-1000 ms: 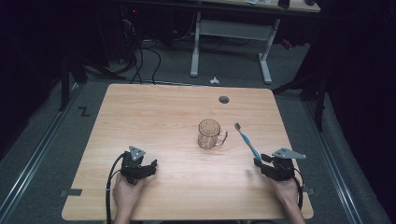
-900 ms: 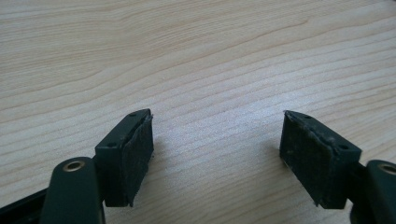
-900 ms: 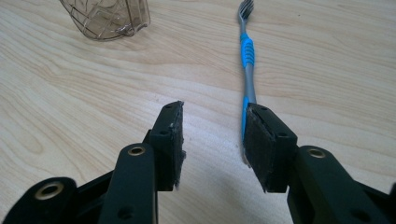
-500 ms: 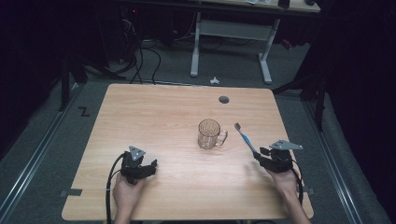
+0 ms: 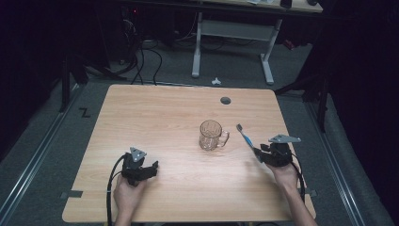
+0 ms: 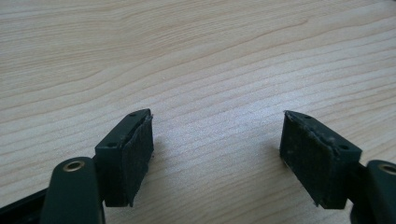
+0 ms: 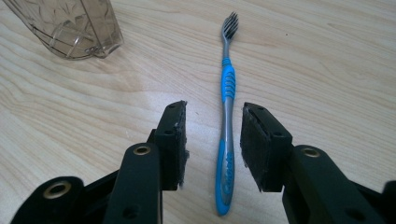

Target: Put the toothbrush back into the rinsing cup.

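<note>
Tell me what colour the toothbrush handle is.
The toothbrush handle is blue and grey; the right gripper view shows it best.

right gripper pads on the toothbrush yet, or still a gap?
Apart. The right gripper view shows the toothbrush lying on the table between the right gripper jaws, which have just been closing, with bare wood visible on both sides of the handle.

table [image 5: 155, 117]: matt wood grain | mug [image 5: 210, 135]: clear patterned glass | toothbrush [image 7: 227, 121]: glossy plastic

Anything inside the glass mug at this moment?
The glass mug looks empty in the high view: through its open top and clear wall nothing shows inside. The toothbrush lies on the table, beside it.
</note>
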### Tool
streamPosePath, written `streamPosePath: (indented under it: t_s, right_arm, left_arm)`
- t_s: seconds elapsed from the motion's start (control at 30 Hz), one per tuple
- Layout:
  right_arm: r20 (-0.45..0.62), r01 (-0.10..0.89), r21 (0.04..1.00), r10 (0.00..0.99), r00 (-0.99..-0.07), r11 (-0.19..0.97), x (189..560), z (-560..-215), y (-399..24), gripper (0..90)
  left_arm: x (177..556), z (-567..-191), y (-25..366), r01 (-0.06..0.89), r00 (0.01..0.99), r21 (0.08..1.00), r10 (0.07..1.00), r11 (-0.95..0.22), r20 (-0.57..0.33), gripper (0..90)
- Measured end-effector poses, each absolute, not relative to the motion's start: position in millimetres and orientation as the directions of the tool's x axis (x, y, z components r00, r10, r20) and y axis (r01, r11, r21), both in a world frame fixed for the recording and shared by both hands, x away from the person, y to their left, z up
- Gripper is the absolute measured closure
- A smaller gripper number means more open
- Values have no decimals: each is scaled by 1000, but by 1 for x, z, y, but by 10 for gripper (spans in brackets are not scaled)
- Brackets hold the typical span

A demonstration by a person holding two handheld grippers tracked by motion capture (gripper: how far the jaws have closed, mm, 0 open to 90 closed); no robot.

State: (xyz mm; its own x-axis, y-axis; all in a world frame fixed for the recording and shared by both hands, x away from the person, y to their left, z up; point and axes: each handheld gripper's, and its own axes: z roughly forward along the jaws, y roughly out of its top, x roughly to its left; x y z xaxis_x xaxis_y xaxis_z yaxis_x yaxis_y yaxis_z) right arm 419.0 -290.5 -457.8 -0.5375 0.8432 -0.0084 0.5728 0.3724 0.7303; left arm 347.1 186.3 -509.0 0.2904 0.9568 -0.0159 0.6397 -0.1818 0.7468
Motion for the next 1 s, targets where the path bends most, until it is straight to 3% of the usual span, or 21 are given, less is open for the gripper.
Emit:
streamPosePath:
  t_s: [1.0]
  right_arm:
    - [-11,601,689,835,-550,405,444,-444,-286,642]
  left_arm:
    - [347,-509,186,640,291,747,957,-182,-16,263]
